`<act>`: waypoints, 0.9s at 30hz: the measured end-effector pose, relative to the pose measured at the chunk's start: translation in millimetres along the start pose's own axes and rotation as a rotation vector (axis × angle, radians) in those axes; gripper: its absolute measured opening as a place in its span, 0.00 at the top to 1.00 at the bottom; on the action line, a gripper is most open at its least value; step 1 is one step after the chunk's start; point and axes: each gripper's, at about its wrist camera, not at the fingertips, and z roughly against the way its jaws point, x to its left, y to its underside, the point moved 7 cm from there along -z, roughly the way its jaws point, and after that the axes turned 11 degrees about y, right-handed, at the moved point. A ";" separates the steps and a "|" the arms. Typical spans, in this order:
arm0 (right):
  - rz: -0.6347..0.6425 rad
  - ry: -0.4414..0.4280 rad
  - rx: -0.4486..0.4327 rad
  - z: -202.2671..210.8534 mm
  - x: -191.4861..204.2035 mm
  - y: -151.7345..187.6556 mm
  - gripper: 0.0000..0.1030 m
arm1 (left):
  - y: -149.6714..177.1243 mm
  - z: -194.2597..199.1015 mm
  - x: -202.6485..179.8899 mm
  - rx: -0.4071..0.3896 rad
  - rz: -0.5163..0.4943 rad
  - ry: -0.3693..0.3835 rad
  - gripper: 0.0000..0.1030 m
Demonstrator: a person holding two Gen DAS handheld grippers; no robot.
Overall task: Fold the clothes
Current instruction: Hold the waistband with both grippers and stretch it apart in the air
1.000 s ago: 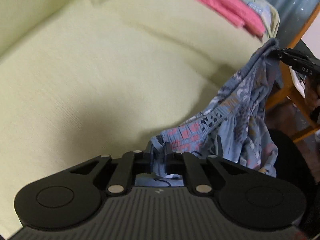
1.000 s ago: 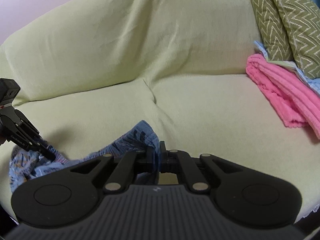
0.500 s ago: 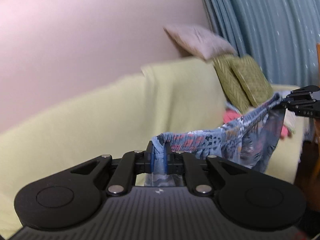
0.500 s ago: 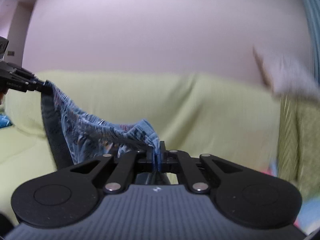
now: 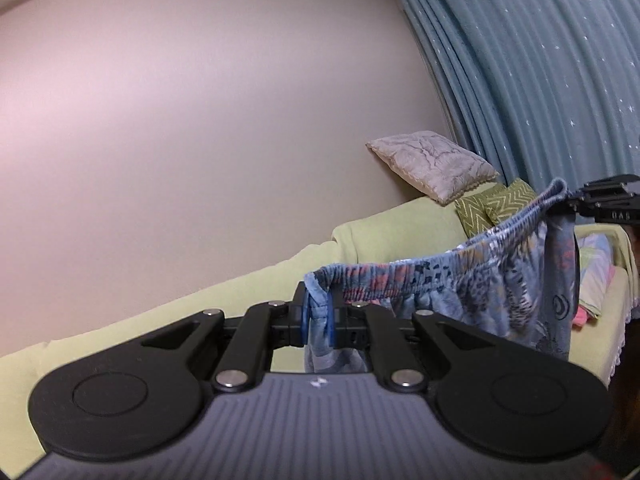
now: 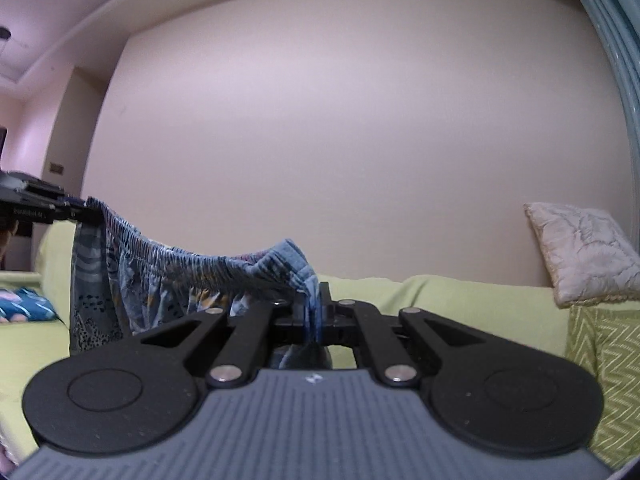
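A pair of blue patterned shorts (image 5: 472, 280) with an elastic waistband hangs in the air above the sofa, stretched between both grippers. My left gripper (image 5: 318, 316) is shut on one end of the waistband. My right gripper (image 6: 313, 312) is shut on the other end, and the shorts (image 6: 168, 276) sag away from it toward the left gripper (image 6: 86, 212) at the left edge. In the left wrist view the right gripper (image 5: 570, 204) shows at the far right, pinching the band. The legs of the shorts hang down loosely.
A yellow-green covered sofa (image 5: 240, 292) runs below the shorts. A beige cushion (image 5: 432, 166) and green zigzag cushions (image 6: 604, 352) sit at its right end near the blue curtain (image 5: 540, 80). Folded clothes (image 5: 592, 280) lie on the right seat, and a blue garment (image 6: 24, 308) lies far left.
Both grippers have risen from the sofa seat and tilted up to level, lifting the shorts off the cushion. The waistband is now pulled out wide between them.
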 end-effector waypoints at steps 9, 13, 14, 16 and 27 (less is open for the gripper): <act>-0.003 -0.071 0.175 -101.8 -11.1 65.3 0.99 | 70.9 -80.9 43.6 0.159 0.090 -0.006 0.93; -0.028 -0.087 0.337 -193.9 -15.6 148.5 0.99 | 156.8 -158.0 78.9 0.289 0.173 0.010 0.93; -0.026 -0.085 0.378 -219.3 -15.8 174.8 0.99 | 182.9 -183.6 86.6 0.325 0.203 0.016 0.93; -0.034 -0.074 0.477 -273.1 -18.0 233.3 0.99 | 236.4 -231.9 100.8 0.396 0.248 0.022 0.93; -0.045 -0.007 0.777 -460.1 -28.6 441.9 0.99 | 428.0 -395.4 123.7 0.615 0.402 0.033 0.93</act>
